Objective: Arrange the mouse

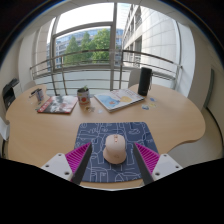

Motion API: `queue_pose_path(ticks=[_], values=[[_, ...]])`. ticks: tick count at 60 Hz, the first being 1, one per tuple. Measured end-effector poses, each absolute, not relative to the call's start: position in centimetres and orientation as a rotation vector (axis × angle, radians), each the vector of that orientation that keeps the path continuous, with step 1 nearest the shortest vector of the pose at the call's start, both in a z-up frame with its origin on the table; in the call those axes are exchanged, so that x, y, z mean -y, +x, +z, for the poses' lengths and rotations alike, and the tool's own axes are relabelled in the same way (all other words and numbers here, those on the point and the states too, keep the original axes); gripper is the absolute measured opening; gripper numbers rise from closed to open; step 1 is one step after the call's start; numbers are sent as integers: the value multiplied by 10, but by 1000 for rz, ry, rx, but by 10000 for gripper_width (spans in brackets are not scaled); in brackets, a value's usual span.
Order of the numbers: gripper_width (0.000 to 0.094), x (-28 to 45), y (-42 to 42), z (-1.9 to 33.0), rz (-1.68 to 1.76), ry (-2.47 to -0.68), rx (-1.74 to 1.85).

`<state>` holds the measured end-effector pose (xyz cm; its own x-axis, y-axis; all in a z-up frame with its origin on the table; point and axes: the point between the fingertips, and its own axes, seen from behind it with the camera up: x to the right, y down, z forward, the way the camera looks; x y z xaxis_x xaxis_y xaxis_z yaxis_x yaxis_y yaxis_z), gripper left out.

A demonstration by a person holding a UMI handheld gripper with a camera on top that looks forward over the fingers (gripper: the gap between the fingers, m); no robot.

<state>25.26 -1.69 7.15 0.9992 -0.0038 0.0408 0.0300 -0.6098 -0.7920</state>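
A small, rounded mouse point(116, 150) of a pale pinkish-beige colour lay on a dark blue mouse pad point(113, 135) printed with thin, light line drawings. A faint seam ran down the front of the mouse, dividing its two buttons. No brand or lettering could be read on its shell, and the markings on the mouse pad were too fine to make out as words.

The gripper point(113, 160) was held low over the near edge of the counter point(180, 125), and its fingers point(79, 160) stood wide apart, each with a magenta pad on the inner face. The mouse sat between them with a clear gap at either side, resting on the mouse pad on its own; neither finger touched it.

The counter was a light wooden one with a curved outline. Beyond the mouse pad, toward the window point(90, 45), an open magazine point(118, 99) lay flat with coloured pages whose print was too small to read. Just beside it stood a small dark cup point(83, 97), and further to that side lay a book point(58, 104) with a colourful cover. A tall black speaker point(145, 81) stood upright at the far edge of the counter, near the railing point(100, 62) seen through the glass. Trees and pale buildings showed outside.
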Motion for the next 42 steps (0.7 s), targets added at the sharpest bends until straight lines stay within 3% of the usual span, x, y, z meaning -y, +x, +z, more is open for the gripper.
queue_pose_path(ticks=[17,42], values=[[848,133,232,159,-124,-2139,-30],[848,209,224,199,-190,-2099,-28]])
